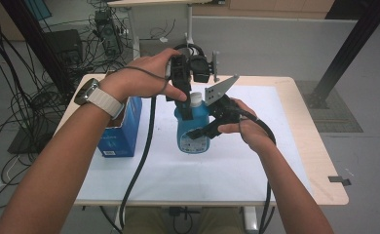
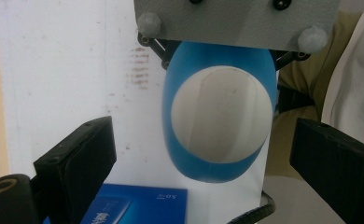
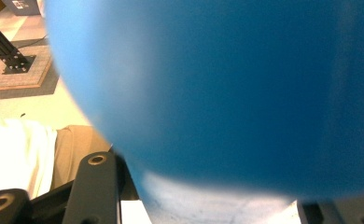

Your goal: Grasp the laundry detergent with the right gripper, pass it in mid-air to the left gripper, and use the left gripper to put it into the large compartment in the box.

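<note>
A blue bottle (image 1: 193, 134) with a white cap (image 1: 196, 100) stands upright at the middle of the table. My right gripper (image 1: 199, 128) comes in from the right and is shut on the bottle's body. The blue wall (image 3: 217, 93) presses close between the right gripper's jaws (image 3: 217, 205). My left gripper (image 1: 188, 100) points down from above with its jaws open on either side of the cap. In the left gripper view the cap (image 2: 221, 119) lies between the two fingers (image 2: 84, 154), untouched. I cannot tell whether the bottle rests on the table.
A blue carton (image 1: 122, 129) stands left of the bottle, under the left wrist, and its top (image 2: 133, 205) lies below the left jaws. A white mat covers the wooden table (image 1: 319, 165). The right gripper's grey plate (image 2: 236, 23) sits above the bottle. Cables trail toward the front edge.
</note>
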A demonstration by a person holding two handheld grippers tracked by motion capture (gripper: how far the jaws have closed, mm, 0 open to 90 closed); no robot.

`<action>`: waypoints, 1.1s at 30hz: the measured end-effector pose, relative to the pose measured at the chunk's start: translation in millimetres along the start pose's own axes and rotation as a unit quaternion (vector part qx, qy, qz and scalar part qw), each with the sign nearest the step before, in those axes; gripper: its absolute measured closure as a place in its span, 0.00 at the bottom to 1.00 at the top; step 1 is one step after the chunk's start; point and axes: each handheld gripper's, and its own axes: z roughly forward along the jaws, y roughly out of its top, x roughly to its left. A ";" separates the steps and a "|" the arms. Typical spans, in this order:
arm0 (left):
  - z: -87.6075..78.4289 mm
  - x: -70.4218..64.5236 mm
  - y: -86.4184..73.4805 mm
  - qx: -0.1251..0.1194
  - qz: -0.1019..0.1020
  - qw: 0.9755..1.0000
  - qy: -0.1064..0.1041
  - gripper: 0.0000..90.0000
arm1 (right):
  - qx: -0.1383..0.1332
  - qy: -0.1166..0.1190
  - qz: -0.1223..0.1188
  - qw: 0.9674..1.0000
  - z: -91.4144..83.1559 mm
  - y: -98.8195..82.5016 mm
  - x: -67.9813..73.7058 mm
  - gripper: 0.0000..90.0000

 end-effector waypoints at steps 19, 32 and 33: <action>1.1 0.8 0.3 -0.001 0.004 1.000 0.001 0.08 | -0.001 0.002 0.001 1.000 0.6 -0.1 -0.4 0.49; 2.8 0.5 1.4 -0.004 0.007 1.000 0.002 0.09 | -0.001 0.001 0.004 1.000 0.6 0.0 -0.7 0.49; 3.2 0.5 1.5 -0.004 0.008 1.000 0.002 0.09 | 0.000 0.001 0.004 1.000 0.6 0.1 -0.6 0.49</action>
